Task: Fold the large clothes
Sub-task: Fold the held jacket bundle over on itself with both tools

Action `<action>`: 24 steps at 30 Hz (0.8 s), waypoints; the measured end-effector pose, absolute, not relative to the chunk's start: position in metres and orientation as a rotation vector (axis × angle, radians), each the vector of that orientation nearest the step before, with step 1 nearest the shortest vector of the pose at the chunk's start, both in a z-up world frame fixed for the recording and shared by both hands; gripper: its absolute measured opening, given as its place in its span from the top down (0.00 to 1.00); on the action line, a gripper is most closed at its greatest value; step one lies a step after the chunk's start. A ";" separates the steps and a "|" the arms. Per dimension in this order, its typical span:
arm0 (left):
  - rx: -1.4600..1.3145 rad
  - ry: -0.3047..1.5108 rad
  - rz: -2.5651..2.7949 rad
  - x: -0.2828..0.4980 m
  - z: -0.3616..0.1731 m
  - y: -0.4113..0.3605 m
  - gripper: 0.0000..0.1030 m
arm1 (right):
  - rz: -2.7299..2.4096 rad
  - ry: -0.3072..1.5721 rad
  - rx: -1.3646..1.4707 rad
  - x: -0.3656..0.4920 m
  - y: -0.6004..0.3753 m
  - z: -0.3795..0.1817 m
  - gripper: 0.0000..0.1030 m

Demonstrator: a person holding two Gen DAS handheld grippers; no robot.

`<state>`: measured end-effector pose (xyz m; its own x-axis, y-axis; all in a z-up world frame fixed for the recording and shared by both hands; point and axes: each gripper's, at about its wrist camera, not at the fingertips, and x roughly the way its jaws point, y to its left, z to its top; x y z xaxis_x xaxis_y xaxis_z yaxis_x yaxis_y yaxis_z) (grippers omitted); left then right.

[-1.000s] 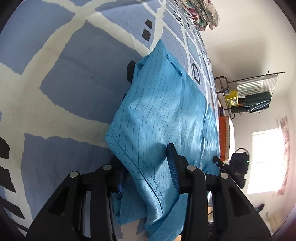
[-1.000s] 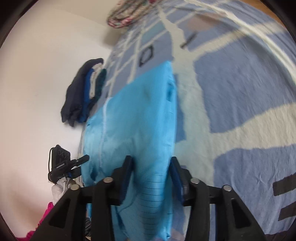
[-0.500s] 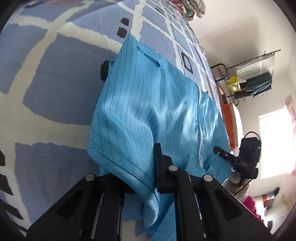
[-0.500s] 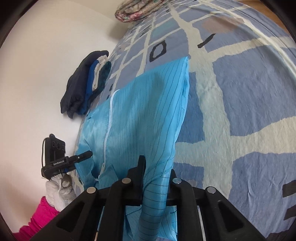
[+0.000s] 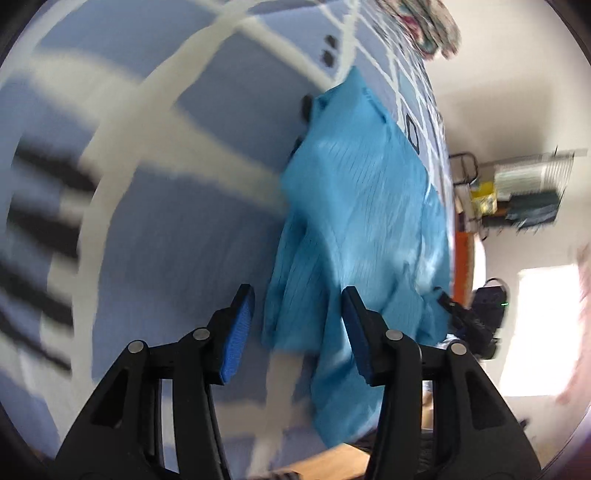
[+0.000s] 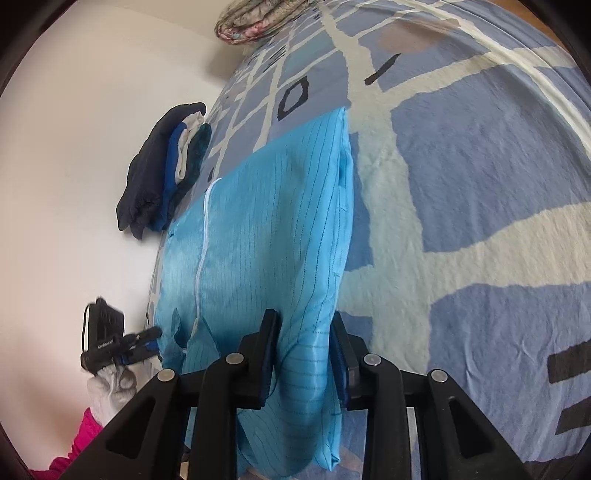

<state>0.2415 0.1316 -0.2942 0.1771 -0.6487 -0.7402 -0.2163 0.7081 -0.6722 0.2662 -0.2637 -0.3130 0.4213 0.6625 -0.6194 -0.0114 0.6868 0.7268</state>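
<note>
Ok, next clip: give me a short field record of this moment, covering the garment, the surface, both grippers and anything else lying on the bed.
garment: bright blue pinstriped zip-front garment, lying on the bed, near edge hanging over the side
surface: blue and white patterned bedspread
left gripper: jaws wide apart, nothing gripped; view motion-blurred
right gripper: jaws partly apart, garment fabric bunched between them; a firm grip cannot be confirmed
other items: stack of dark folded clothes at the bed's far edge by the wall; floral bundle at the far end
</note>
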 end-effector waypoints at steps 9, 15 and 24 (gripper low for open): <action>-1.095 1.411 -0.401 0.217 -0.321 0.138 0.48 | 0.448 1.067 0.695 0.267 -0.255 -0.310 0.72; -1.184 1.335 -0.423 0.227 -0.320 0.139 0.48 | 0.446 1.063 0.703 0.264 -0.256 -0.311 0.72; -1.156 1.223 -0.441 0.236 -0.327 0.128 0.48 | 0.457 1.065 0.718 0.263 -0.261 -0.314 0.72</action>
